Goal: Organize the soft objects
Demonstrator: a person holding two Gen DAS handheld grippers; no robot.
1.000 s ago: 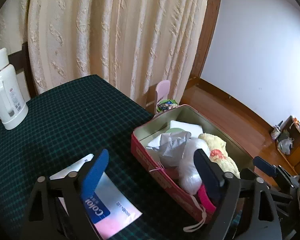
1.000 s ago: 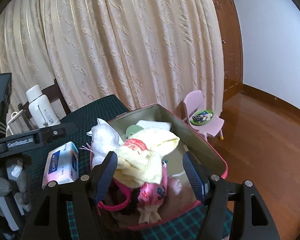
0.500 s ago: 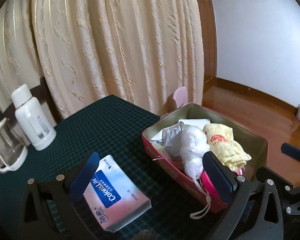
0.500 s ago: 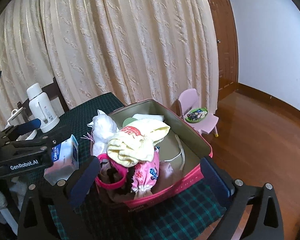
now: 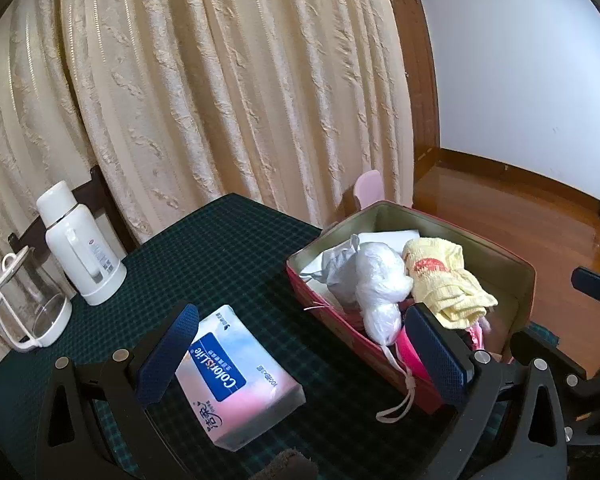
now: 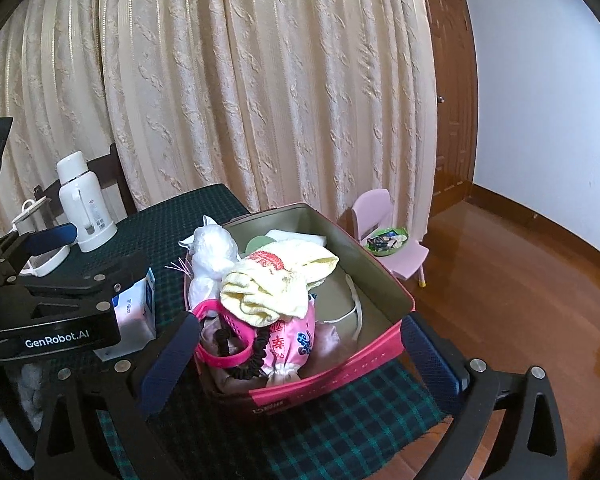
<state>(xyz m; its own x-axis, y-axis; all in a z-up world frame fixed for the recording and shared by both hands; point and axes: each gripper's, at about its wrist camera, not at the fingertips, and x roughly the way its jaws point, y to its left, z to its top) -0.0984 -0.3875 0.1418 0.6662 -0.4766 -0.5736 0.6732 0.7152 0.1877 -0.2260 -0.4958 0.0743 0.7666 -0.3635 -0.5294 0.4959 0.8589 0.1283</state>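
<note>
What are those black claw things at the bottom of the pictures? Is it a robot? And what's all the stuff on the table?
Not a robot! A person holds two grabbing tools, one in each hand, and each tool carries a camera looking out along its two blue-tipped fingers. One picture comes from the left gripper, the other from the right gripper. Both are wide open and hold nothing.

On the green checked tablecloth stands a red box full of soft things: a yellow towel, a white plastic bundle and a pink pouch. Beside the box lies a tissue pack. Farther back stand a white flask and a glass jug.
</note>
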